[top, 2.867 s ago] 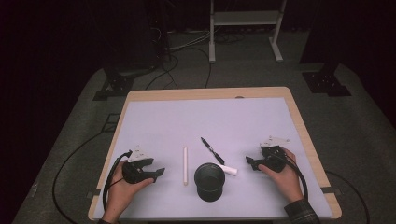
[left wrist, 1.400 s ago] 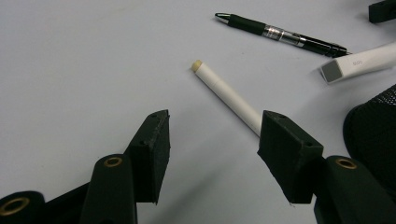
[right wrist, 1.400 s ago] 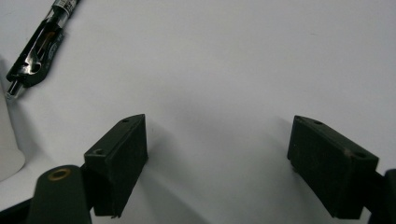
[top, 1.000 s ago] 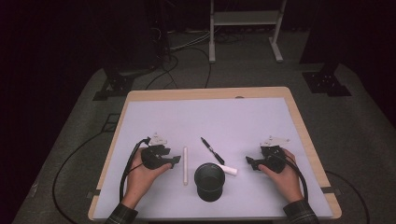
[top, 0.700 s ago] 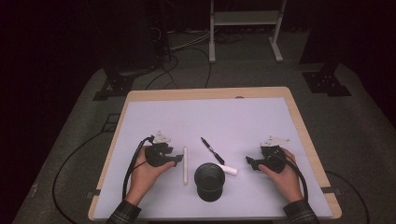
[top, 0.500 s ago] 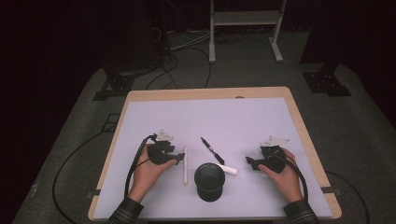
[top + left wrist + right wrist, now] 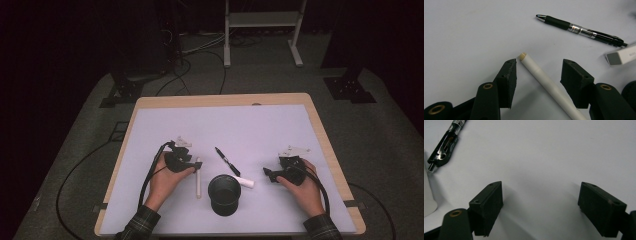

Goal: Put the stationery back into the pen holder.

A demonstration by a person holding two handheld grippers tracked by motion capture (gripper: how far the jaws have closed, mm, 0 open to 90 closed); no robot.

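Your left gripper [image 7: 537, 75] has just been closing; its jaws straddle the slim white stick [image 7: 544, 80] near the table's [image 7: 150, 107] front edge without pinching it. That view reveals the stick's tan tip, the black clicker pen [image 7: 580, 30] and a white eraser [image 7: 622, 55] with cut-off, unreadable lettering. The black cup [image 7: 224, 194] stands beside. Your right gripper [image 7: 540, 207] gapes over bare tabletop.
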